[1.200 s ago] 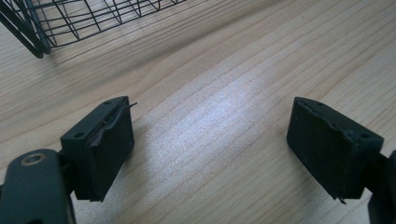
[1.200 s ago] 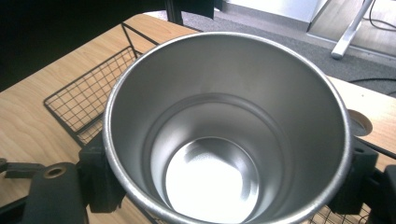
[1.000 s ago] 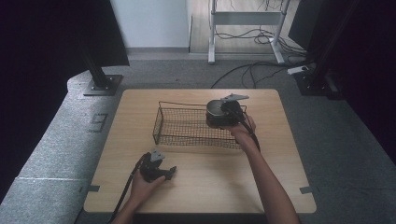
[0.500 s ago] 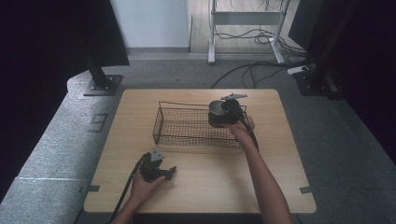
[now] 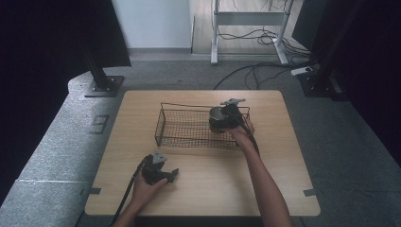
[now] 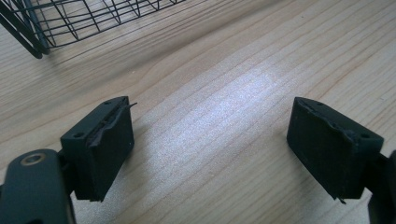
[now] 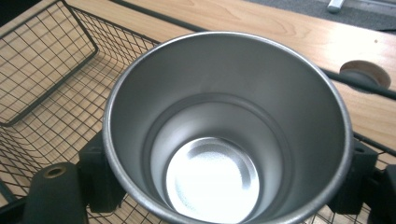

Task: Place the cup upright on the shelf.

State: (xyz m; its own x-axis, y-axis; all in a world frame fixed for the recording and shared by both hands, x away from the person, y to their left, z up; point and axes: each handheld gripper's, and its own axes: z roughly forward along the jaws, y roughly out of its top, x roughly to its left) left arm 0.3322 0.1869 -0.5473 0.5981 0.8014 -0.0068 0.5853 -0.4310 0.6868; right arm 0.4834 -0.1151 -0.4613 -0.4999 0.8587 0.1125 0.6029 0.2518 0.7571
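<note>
A steel cup [image 5: 217,118] hangs inside the right end of a black wire basket [image 5: 182,130], with my right gripper [image 5: 222,122] shut on it. In the right gripper view the empty cup [image 7: 224,135] is upright between the two black jaws, mouth toward the camera, above the basket's mesh floor [image 7: 46,79]. My left gripper [image 5: 166,174] rests on the wooden table near the front left, held by a hand. Its jaws stand wide open over bare wood, and its fingertips [image 6: 105,140] have nothing between them.
The wooden table [image 5: 283,156] has bare room in front of and to the right of the basket. A round hole [image 7: 365,74] in the tabletop lies just beyond the basket's far rim. Cables and a desk frame [image 5: 250,19] sit on the floor behind.
My right gripper has sunk with the cup, lowering it deeper into the right end of the basket. The left gripper has stayed where it was.
</note>
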